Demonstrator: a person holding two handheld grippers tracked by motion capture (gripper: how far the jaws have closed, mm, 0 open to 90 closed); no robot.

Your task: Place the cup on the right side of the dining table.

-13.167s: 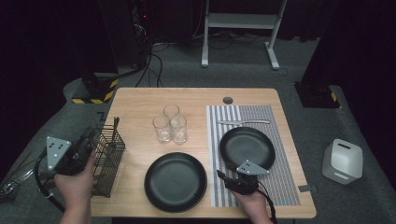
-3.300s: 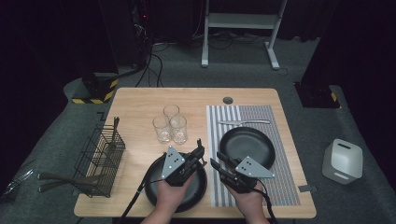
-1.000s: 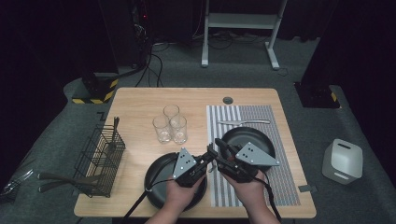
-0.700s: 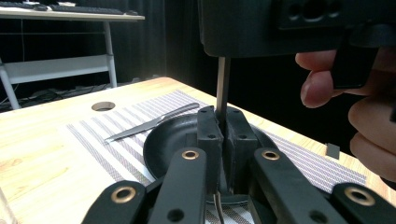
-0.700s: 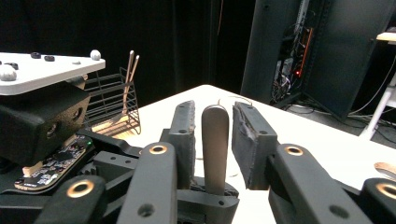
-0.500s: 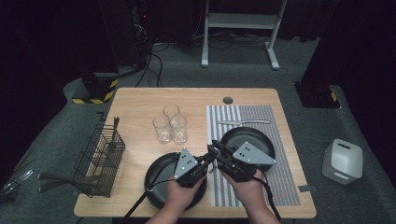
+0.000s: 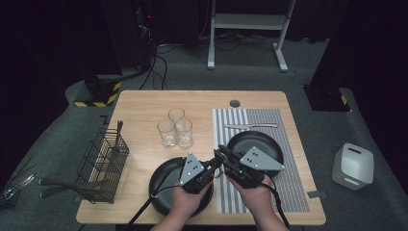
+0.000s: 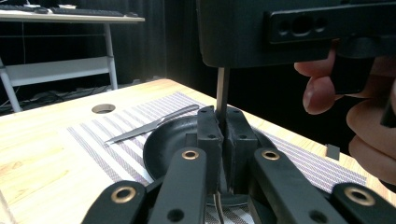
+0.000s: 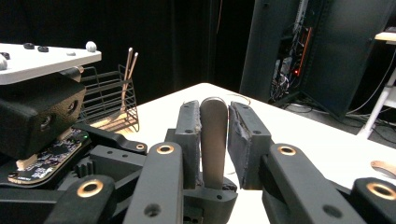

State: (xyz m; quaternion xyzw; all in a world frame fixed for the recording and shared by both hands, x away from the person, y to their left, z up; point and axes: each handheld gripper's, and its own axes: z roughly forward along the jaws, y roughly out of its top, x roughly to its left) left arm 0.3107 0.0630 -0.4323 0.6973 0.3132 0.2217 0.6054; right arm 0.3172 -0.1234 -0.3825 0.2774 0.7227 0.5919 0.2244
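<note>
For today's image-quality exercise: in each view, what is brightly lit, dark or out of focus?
High view: the table is brightly lit, the surrounding floor dark. Left gripper view: the near fingers are soft, the knife clearer. Right gripper view: the utensil handle is sharp against a black background.

A lab or recording studio: black curtains all round, a dark equipment rack (image 7: 139, 29) at eleven o'clock, a light wooden bench (image 7: 144, 110) on grey carpet.

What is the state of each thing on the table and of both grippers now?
Left gripper: shut on utensil.
Right gripper: jaws have just been closing, shut on utensil.
Utensil: held by both grippers.
Glasses: upright, empty.
Plates: empty.
Knife: flat on mat.
Basket: upright, holds cutlery.
</note>
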